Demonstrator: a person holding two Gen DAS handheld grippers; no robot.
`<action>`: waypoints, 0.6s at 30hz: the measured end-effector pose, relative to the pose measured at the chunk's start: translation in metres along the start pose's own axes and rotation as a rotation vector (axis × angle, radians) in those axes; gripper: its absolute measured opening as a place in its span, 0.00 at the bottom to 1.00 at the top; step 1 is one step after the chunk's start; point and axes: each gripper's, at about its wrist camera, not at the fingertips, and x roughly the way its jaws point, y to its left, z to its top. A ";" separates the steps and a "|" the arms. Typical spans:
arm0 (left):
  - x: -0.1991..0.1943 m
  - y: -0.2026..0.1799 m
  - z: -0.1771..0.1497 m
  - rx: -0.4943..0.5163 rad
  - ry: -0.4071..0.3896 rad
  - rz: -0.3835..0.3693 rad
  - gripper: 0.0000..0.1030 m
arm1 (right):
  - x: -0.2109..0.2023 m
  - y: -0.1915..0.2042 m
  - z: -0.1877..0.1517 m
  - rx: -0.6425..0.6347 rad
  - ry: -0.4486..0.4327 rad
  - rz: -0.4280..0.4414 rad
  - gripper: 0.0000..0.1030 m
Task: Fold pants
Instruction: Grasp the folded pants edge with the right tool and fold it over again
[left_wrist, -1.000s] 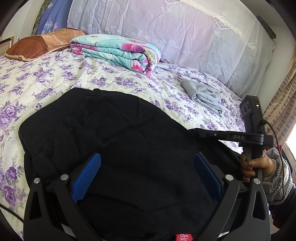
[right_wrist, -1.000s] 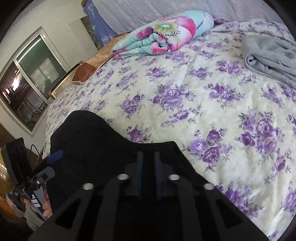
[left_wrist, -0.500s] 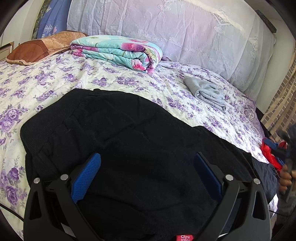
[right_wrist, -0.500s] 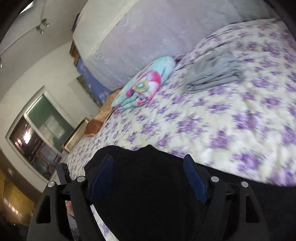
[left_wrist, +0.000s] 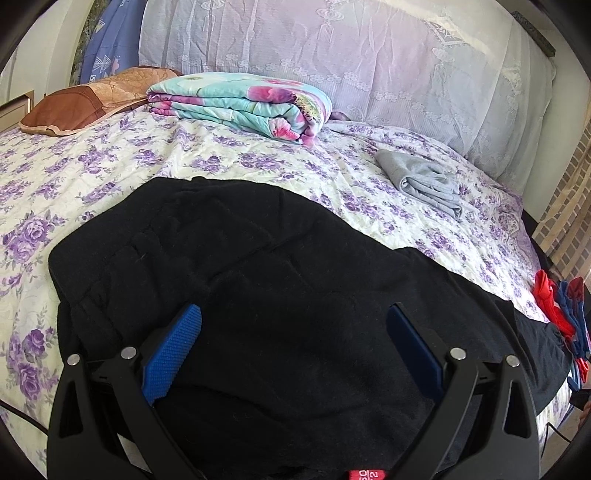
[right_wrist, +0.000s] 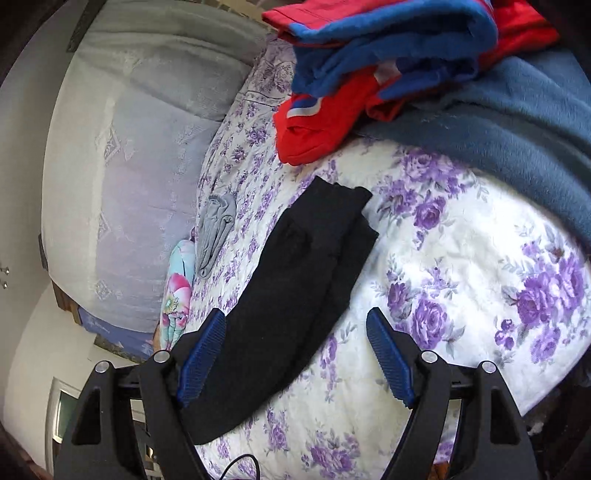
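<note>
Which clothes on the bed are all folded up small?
The small grey folded garment near the headboard. The big black pants are spread out, and the red-and-blue clothes are heaped.

Black pants (left_wrist: 280, 295) lie spread on the floral bedsheet (left_wrist: 74, 173). The left gripper (left_wrist: 293, 343) hovers above them, jaws wide apart. A folded quilt (left_wrist: 240, 103) and grey garment (left_wrist: 424, 181) lie beyond.
</note>
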 end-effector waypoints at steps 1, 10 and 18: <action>-0.001 0.000 0.000 0.002 0.001 0.008 0.95 | 0.005 -0.003 0.001 0.000 -0.005 0.000 0.77; -0.033 0.019 0.008 -0.116 -0.072 0.040 0.95 | 0.022 -0.001 0.017 -0.021 -0.065 0.023 0.74; -0.059 0.099 0.005 -0.349 -0.131 0.144 0.95 | 0.021 -0.017 0.017 -0.015 -0.125 0.039 0.15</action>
